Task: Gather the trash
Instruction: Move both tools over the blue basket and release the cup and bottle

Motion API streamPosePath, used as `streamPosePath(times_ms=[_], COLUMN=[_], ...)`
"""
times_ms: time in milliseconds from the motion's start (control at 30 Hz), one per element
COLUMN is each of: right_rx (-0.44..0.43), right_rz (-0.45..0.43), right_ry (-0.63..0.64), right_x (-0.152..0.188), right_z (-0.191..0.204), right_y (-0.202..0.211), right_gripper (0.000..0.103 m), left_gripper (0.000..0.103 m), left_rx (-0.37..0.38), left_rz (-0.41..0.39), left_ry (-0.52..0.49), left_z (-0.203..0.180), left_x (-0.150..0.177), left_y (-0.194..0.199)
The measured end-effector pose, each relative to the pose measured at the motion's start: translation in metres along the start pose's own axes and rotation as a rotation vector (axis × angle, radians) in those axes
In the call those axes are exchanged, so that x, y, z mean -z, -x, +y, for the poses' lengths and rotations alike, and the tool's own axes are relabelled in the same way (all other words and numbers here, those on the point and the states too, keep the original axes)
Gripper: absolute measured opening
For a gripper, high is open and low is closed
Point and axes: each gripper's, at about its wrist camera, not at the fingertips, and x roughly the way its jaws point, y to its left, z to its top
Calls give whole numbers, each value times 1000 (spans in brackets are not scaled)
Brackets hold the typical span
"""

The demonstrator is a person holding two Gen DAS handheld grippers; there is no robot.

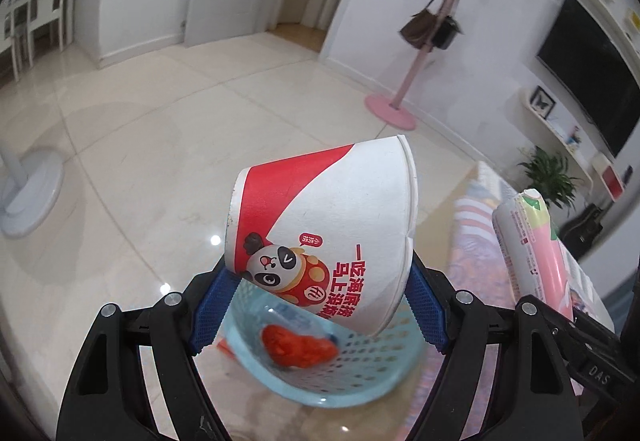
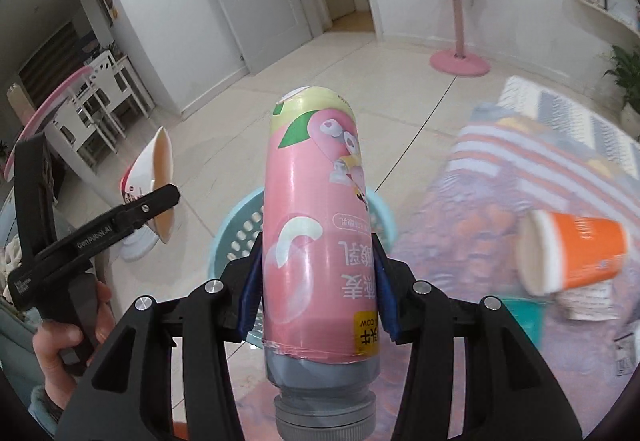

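Left gripper [image 1: 318, 305] is clenched on the red-and-white paper cup [image 1: 324, 229], tipped on its side directly over the blue basket [image 1: 360, 373]; right gripper [image 2: 318, 295] grasps the pink bottle [image 2: 316, 225], cap toward the camera, above the same basket. Step in hand appears to be the drop-off: next move calls for opening the jaws over the basket. An orange cup [image 2: 576, 251] lies uncollected on the table [image 2: 480, 177].

Left wrist view: rides on my left gripper [image 1: 320, 305], facing forward along my fingers, tilted down; paper cup [image 1: 324, 229] close to the lens, blue basket [image 1: 360, 373] just below.
Right wrist view: rides on my right gripper [image 2: 318, 289], facing forward and slightly down; pink bottle [image 2: 316, 225] very near, filling centre.
Shared: basket [image 2: 236, 237], cup [image 2: 154, 177], bottle [image 1: 532, 241], pink coat stand [image 1: 404, 97] [image 2: 460, 41], patterned tabletop [image 1: 476, 241] [image 2: 500, 169].
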Motion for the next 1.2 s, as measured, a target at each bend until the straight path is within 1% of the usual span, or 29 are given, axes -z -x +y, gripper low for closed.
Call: streamPosePath(times_ms=[133, 233, 400, 500, 567, 600, 667, 800, 967, 1100, 1200], right_rx=[22, 44, 55, 48, 31, 40, 44, 34, 30, 49, 60], right_rz=[70, 127, 195, 205, 190, 182, 171, 156, 132, 97, 49], right_ry=[-8, -20, -56, -77, -75, -68, -62, -66, -59, -38, -35], right_x=[2, 5, 15, 17, 17, 17, 17, 17, 21, 23, 21], right_z=[18, 20, 23, 20, 19, 22, 24, 20, 17, 16, 12], right_y=[-35, -62, -91, -98, -98, -97, -95, -88, -73, -49, -25], right_gripper=[45, 45, 46, 46, 47, 51, 60, 60, 60, 60, 60], left_gripper=[76, 76, 76, 77, 78, 80, 81, 83, 83, 83, 83], left_rx=[-17, -27, -32, -15, -6, -7, -3, 5, 31, 80, 126], left_rz=[54, 104, 180, 208, 219, 220, 211, 194, 170, 138, 106], left_ry=[12, 5, 0, 22, 39, 43, 50, 53, 56, 48, 23], left_z=[13, 18, 23, 29, 32, 33, 38, 37, 32, 19, 1], left_x=[5, 11, 22, 28, 29, 30, 33, 32, 31, 28, 25], left_y=[-23, -43, -70, -78, -81, -80, -76, -70, -56, -39, -20])
